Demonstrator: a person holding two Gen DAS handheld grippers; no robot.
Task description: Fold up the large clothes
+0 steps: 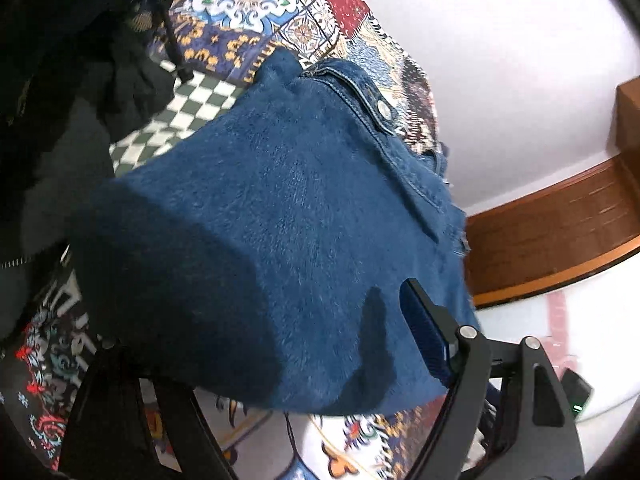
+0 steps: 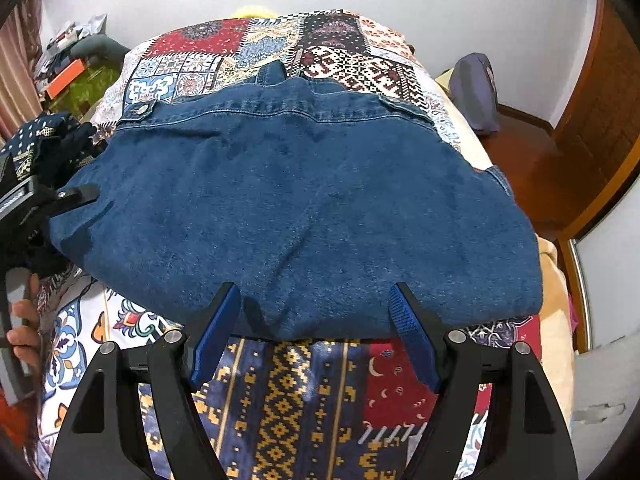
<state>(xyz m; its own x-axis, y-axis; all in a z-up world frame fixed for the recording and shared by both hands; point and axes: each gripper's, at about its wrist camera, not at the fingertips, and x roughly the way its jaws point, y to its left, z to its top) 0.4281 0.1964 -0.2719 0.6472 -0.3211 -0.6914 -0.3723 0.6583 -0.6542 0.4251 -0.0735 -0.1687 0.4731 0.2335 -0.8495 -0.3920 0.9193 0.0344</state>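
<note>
Your right gripper [image 2: 314,336] stands spread at the folded denim jacket's [image 2: 296,208] near edge on the patchwork bedspread [image 2: 280,400]; your left gripper's [image 1: 256,360] jaws, half hidden, can't be judged.

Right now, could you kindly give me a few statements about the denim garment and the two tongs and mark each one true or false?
1. The denim garment lies on a patchwork bedspread. True.
2. The right tongs are shut on the denim. False: their jaws stand wide apart at the garment's near edge, with nothing pinched between them.
3. Metal snap buttons show on the garment. True.
4. The bedspread is plain white. False: it is a patchwork of many colours.
5. The left tongs are at the garment's left edge. True.
</note>
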